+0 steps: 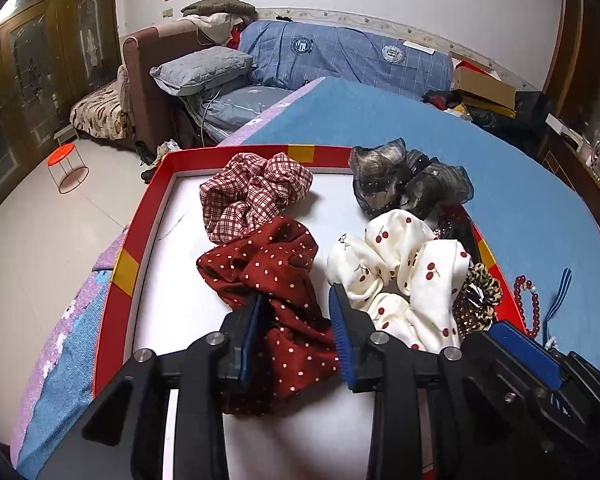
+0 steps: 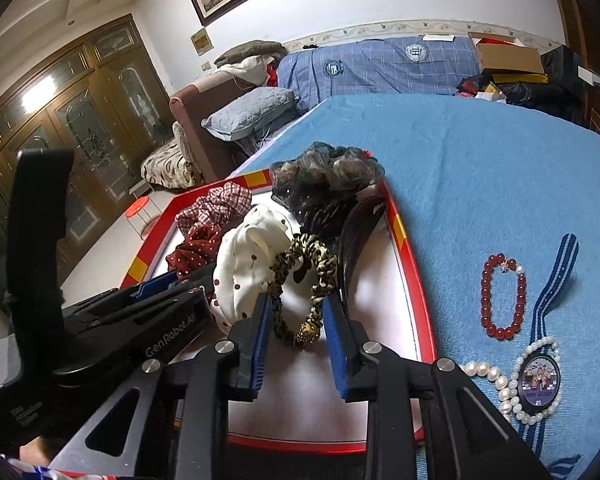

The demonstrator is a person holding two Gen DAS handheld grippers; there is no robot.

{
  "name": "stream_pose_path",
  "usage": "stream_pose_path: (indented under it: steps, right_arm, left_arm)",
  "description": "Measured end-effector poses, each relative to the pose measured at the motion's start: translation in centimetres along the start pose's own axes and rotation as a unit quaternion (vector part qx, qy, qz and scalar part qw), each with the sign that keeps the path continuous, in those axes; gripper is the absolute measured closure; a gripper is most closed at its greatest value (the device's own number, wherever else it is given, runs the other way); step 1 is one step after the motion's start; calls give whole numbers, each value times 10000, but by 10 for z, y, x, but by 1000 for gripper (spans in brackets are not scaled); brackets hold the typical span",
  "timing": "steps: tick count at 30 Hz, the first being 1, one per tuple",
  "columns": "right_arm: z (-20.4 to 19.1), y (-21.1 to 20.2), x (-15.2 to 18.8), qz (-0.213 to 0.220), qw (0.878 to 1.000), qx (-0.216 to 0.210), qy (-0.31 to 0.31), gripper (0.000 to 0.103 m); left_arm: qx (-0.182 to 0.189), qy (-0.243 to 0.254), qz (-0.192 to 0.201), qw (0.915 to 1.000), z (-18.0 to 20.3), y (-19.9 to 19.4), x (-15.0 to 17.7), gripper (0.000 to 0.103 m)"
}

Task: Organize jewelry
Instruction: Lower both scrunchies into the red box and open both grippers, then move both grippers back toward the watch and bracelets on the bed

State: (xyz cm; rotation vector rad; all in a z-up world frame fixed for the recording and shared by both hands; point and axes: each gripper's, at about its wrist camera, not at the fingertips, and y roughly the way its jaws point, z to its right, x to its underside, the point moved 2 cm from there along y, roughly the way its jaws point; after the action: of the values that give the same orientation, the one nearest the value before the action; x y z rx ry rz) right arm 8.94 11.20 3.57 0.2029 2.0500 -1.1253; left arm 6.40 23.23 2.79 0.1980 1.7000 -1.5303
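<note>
- Left gripper [image 1: 296,320]: jaws part-open, straddling the red dotted scrunchie [image 1: 268,280] near the tray's [image 1: 140,236] near edge, pads clear. Lift straight off.
- Right gripper [image 2: 296,328]: jaws part-open around the leopard scrunchie [image 2: 304,276] toward the tray's right edge, nothing gripped. Withdraw without snagging.
- Next, judged: bead bracelet [image 2: 502,300] outside that edge.

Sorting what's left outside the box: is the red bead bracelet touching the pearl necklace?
Apart. The right wrist view shows blue cloth between the red bead bracelet and the pearl necklace.
</note>
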Motion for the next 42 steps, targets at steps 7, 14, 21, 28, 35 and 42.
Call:
stream_pose_path:
  steps: [7, 14, 21, 28, 35, 42]
  right_arm:
    - [5, -23, -6, 230, 9996, -116, 132, 73]
    - [34, -82, -8, 736, 9968, -40, 298, 73]
    - [118, -135, 30, 916, 9904, 648, 812, 72]
    - [154, -136, 62, 121, 9939, 403, 1017, 72]
    - [119, -115, 67, -269, 9988, 264, 315, 59]
    - [116, -79, 60, -702, 9937, 805, 332, 46]
  left_arm:
    - [-5, 14, 150, 9999, 2, -7, -1, 64]
    - [370, 133, 864, 9955, 13, -41, -5, 61]
    - [1079, 538, 1113, 9864, 38, -62, -1, 61]
    - [1964, 1087, 664, 9722, 80, -61, 14, 61]
    - [2127, 1266, 496, 9676, 105, -60, 25, 61]
    - [1995, 1265, 531, 9702, 100, -58, 28, 61]
